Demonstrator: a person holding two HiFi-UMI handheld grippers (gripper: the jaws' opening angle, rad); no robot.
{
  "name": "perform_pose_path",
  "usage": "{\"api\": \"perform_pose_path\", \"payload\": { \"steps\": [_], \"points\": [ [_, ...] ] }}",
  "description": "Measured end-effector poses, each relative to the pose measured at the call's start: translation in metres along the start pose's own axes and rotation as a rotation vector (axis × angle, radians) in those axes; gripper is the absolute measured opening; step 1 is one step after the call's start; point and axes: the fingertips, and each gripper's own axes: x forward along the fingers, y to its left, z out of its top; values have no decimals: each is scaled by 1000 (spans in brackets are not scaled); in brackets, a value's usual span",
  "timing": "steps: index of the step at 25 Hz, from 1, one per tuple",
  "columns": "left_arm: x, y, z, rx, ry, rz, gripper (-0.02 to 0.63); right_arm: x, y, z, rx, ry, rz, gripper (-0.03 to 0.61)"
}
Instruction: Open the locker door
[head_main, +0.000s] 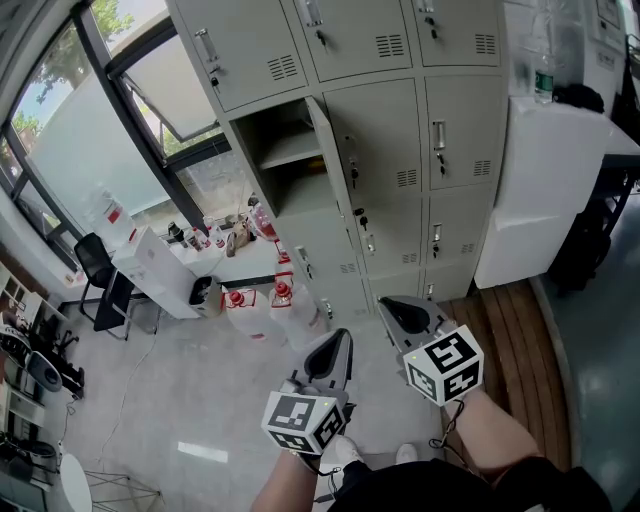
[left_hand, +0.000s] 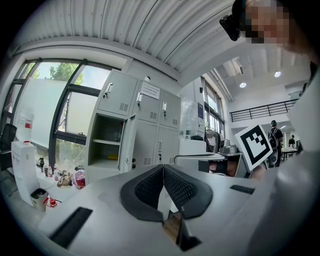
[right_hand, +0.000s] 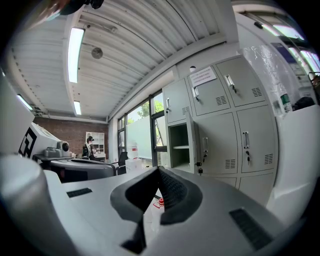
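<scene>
Head view, looking steeply down: two hand-held grippers hang side by side, well short of the lockers (head_main: 455, 215). The left gripper (head_main: 338, 350) and the right gripper (head_main: 397, 312) each have their jaws pressed together on nothing, and both point toward the lockers' foot. On the floor at the lockers' lower left, red-capped bottles (head_main: 281, 293) stand beside a white box (head_main: 160, 272). Farther up, in the lockers' leftmost column, one door (head_main: 335, 165) stands swung out, baring a compartment (head_main: 285, 165) with a shelf inside. Just right of the lockers sits a white cabinet (head_main: 545, 190).
</scene>
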Motion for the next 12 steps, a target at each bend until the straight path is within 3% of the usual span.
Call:
{"api": "perform_pose_path", "payload": {
  "steps": [12],
  "points": [
    [-5, -11, 1, 2, -6, 7, 17, -11, 4, 1, -7, -2, 13, 54]
  ]
}}
